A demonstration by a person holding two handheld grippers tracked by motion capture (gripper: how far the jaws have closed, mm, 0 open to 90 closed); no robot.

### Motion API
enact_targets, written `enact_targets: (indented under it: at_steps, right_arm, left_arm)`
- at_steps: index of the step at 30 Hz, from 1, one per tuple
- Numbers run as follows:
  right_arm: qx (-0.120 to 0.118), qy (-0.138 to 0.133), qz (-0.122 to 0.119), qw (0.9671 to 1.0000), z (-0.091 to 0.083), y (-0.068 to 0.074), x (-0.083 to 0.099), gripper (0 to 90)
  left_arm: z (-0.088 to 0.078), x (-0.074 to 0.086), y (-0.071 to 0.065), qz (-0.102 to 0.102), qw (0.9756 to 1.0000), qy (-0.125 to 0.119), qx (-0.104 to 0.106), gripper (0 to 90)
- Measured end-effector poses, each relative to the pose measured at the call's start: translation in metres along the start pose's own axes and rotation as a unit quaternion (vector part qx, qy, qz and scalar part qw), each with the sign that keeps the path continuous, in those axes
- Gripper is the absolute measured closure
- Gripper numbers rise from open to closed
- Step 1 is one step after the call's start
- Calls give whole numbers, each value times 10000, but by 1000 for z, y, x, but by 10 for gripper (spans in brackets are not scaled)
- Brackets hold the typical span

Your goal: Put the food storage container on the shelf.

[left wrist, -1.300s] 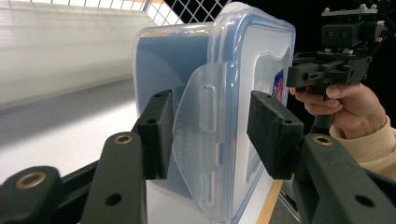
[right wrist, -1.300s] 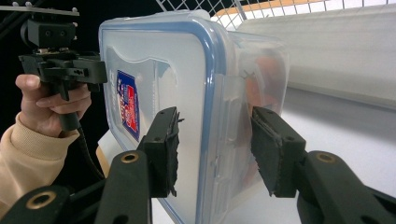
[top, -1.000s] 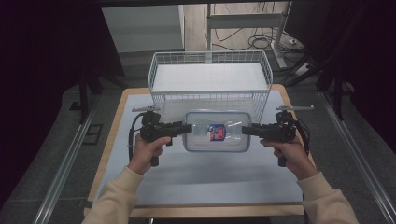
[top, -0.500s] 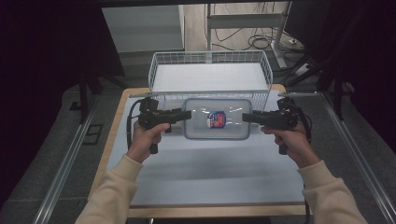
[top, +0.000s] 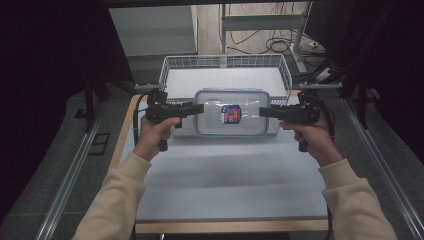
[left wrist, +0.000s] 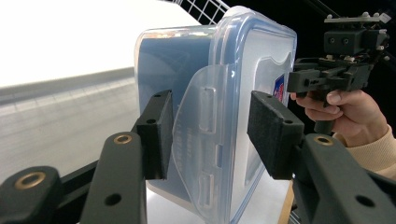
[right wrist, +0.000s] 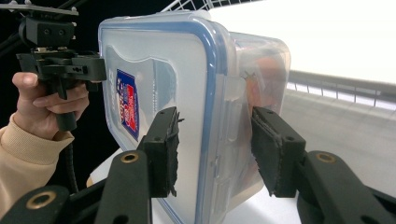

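Note:
A clear plastic container (top: 215,120) with a blue-rimmed lid and a red and blue sticker hangs above the table, held level by its two short ends. My left gripper (top: 197,108) is shut on its left end, with the pads (left wrist: 156,135) clamped over the lid clasp and the container (left wrist: 187,60) between them. My right gripper (top: 263,111) is shut on the right end; its pads (right wrist: 275,154) squeeze the lid and the base of the container (right wrist: 154,51). Across the container, each gripper view shows the other gripper, the right gripper (left wrist: 322,79) and the left gripper (right wrist: 70,65).
A white wire basket (top: 225,61) stands just behind the container at the far side of the table. The pale table top (top: 225,180) stretches toward the person. Dark floor and metal rails lie at both sides.
Both grippers have risen with the container between them and carried it away from the person, toward the basket's front wall.

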State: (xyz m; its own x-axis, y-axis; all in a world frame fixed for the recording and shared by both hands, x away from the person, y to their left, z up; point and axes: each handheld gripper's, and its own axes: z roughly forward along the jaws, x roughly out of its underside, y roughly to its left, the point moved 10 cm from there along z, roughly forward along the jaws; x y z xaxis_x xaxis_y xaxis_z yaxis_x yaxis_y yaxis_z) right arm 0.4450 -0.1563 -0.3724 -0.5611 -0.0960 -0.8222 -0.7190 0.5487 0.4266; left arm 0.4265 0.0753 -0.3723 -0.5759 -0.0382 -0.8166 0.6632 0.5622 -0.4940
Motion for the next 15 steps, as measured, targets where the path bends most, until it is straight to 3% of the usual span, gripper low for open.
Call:
enact_targets:
  at_steps: [7, 15]
  right_arm:
    - [0, -68, -58, 10000, 0, -2, -20, 530]
    - [30, 7, -182, 9998, 1, -7, -45, 530]
  left_arm:
    - [0, -19, 1, 101, 9999, -61, -9, 520]
    - [5, -39, 7, 70, 9999, -120, -14, 517]
